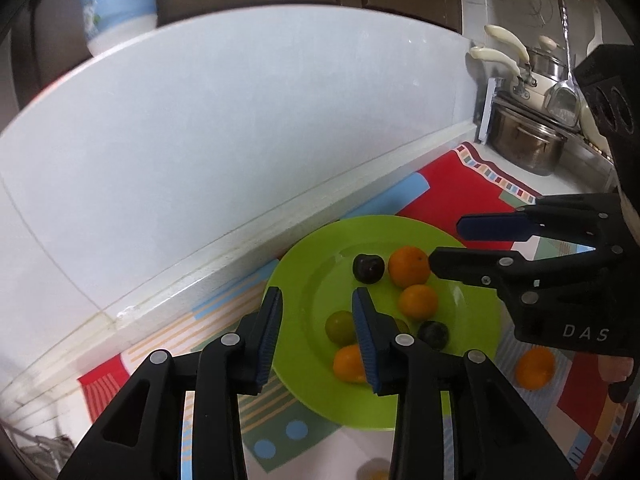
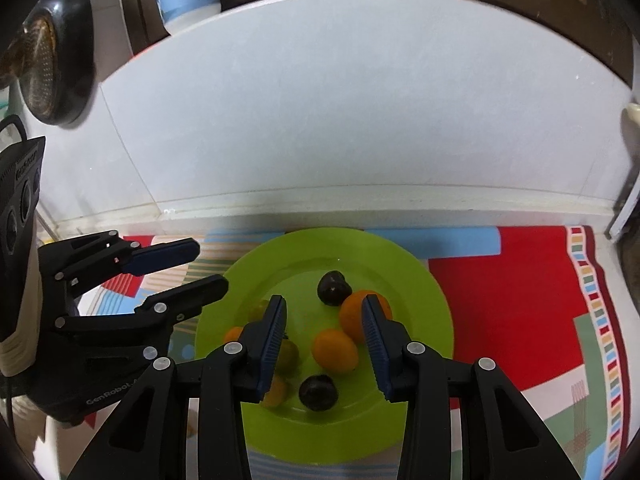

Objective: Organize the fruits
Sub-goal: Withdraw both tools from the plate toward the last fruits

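Observation:
A lime green plate lies on a colourful mat and holds several small fruits: oranges, two dark plums and green-yellow fruits. One orange lies on the mat off the plate. My left gripper is open and empty over the plate's left side. My right gripper is open and empty above the fruits.
A white tiled wall runs behind the mat. Steel pots and hanging utensils stand at the right in the left wrist view. A blue and white container stands on the ledge above. A strainer hangs at left.

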The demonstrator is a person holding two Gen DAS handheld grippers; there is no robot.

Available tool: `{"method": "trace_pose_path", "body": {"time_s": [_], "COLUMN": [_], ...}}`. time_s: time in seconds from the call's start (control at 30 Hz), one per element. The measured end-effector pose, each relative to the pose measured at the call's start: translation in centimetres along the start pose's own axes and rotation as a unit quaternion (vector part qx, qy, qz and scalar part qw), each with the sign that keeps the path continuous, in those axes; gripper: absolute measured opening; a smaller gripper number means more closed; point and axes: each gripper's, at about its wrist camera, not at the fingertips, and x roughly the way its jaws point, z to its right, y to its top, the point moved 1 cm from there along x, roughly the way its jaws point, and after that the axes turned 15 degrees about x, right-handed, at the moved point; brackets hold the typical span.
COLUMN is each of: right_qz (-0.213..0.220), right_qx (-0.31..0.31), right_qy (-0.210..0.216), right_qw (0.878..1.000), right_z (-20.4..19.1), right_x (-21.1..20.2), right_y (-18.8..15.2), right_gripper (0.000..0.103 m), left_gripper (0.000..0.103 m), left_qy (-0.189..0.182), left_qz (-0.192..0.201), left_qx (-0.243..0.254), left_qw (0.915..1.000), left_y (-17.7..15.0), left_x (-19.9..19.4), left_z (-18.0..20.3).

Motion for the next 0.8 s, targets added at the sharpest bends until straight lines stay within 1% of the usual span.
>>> {"method": "trace_pose_path", "body": {"time_s": [0.2,0.5,0.57,0.8], "right_qz": [0.017,0.045,0.051,0.064], "right_qx": [0.009,0.008,0.006,0.006], "right_qy": [0.004,0.003,0.002,-0.002], "right_qw": [1.000,0.999,0.999,0.998], "right_z": [-0.4,-1.3,-1.6,-1.8], "right_x": [-3.1,-7.4,-8.3,-10.6], "right_y": [-0.8,-2.0,-2.4,-4.0], "right_gripper": [0.040,0.040,0.040,0.041], "left_gripper": [0.038,0.040,0.041,0.048], "left_qy": [0.009,0.010,0.012,0.035], "left_qz": [0.012,0.030,0.035,0.046], "left_qx": [-0.013,-0.030,-0.032,-0.038], "left_qw": [0.9998,0.9990,0.9988,0.9976], "left_y": [0.2,0.0,-0.2,-1.4], "left_x": [-3.0,-7.2,-8.0,-11.0], "left_z": [0.7,1.8,2.0,3.1]}}
